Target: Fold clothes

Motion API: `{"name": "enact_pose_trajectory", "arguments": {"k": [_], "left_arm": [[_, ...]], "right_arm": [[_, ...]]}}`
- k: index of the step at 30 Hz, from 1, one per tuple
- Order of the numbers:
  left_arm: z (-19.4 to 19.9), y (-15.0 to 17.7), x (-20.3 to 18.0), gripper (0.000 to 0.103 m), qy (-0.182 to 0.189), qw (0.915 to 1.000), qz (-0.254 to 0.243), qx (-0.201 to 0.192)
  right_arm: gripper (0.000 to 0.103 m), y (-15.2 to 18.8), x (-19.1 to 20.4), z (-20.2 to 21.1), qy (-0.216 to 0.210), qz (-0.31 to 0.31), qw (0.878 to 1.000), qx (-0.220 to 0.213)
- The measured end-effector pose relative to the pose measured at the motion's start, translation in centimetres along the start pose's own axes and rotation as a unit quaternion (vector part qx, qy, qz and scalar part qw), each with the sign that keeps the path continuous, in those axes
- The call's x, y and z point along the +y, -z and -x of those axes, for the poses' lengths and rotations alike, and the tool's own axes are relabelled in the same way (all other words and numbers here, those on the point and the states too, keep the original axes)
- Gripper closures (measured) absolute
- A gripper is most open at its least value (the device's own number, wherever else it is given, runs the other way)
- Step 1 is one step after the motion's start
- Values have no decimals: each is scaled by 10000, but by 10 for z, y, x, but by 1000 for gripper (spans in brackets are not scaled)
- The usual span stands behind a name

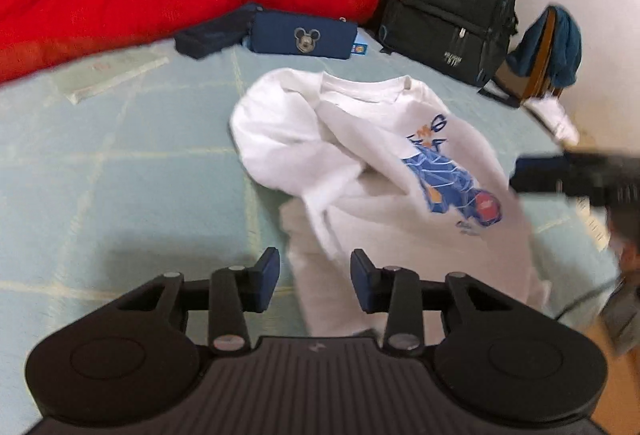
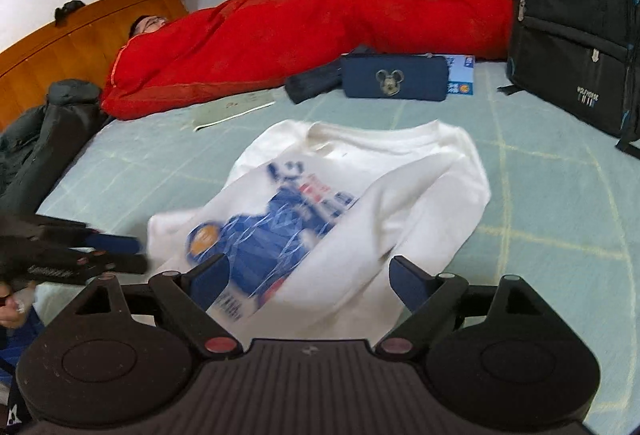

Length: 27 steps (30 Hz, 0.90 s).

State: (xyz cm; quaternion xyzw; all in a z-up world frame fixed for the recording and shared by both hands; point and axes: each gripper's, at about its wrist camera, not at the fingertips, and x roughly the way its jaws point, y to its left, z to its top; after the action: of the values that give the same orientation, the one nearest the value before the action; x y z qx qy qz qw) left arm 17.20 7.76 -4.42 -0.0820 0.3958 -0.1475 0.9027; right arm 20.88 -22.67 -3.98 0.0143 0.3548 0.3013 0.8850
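Observation:
A white sweatshirt (image 1: pixel 360 163) (image 2: pixel 360 187) with a blue printed figure lies crumpled on the pale green bed sheet (image 1: pixel 120 175), one sleeve thrown across its chest. My left gripper (image 1: pixel 315 275) hovers over the shirt's near hem, its blue pads apart, and the cloth seen between them is not pinched. My right gripper (image 2: pixel 309 271) stands wide open over the opposite side of the shirt, above the print. Each gripper shows blurred in the other's view: the right gripper (image 1: pixel 520 175) at the right edge, the left gripper (image 2: pixel 132 255) at the left edge.
A person lies under a red quilt (image 2: pixel 320 23) along the far side of the bed. A black backpack (image 1: pixel 452 3), a navy pencil case (image 1: pixel 304 35), a dark pouch (image 1: pixel 212 35) and a booklet (image 1: pixel 108 73) lie beyond the shirt. A dark jacket (image 2: pixel 48 139) lies by the wooden headboard (image 2: pixel 80 31).

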Motion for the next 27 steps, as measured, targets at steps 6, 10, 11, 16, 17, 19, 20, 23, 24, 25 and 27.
{"name": "enact_pose_trajectory", "arguments": {"k": [6, 10, 11, 16, 17, 19, 20, 23, 24, 25, 27], "left_arm": [[-25, 2, 12, 88, -8, 9984, 536, -157], [-27, 2, 20, 102, 83, 9966, 780, -264], [-24, 0, 20, 102, 24, 9969, 732, -292], [-11, -18, 34, 103, -600, 9962, 445, -451], [-10, -24, 39, 103, -745, 9953, 429, -436], [-9, -32, 48, 103, -1026, 9933, 341, -409], [-9, -37, 53, 103, -1169, 9919, 295, -392], [-10, -50, 67, 103, -1599, 9864, 160, -341], [-11, -54, 74, 103, -1700, 9848, 153, -325], [-12, -58, 82, 103, -1791, 9833, 181, -283], [-14, -65, 98, 103, -1977, 9798, 226, -204]], "right_arm": [[13, 25, 11, -2, -165, -169, 9997, 39], [13, 35, 10, -7, -263, -351, 9990, 111], [13, 36, 9, -9, -267, -375, 9988, 139], [13, 38, 3, -12, -170, -472, 9986, 155], [13, 38, 1, -12, -163, -493, 9985, 146], [13, 37, 0, -12, -115, -498, 9986, 116], [13, 37, 0, -12, -86, -484, 9987, 100], [13, 35, -2, -13, -40, -488, 9988, 66], [13, 34, -3, -14, -25, -492, 9988, 56], [13, 33, -4, -14, -11, -496, 9988, 46], [13, 32, -6, -15, 28, -505, 9987, 27]]}}
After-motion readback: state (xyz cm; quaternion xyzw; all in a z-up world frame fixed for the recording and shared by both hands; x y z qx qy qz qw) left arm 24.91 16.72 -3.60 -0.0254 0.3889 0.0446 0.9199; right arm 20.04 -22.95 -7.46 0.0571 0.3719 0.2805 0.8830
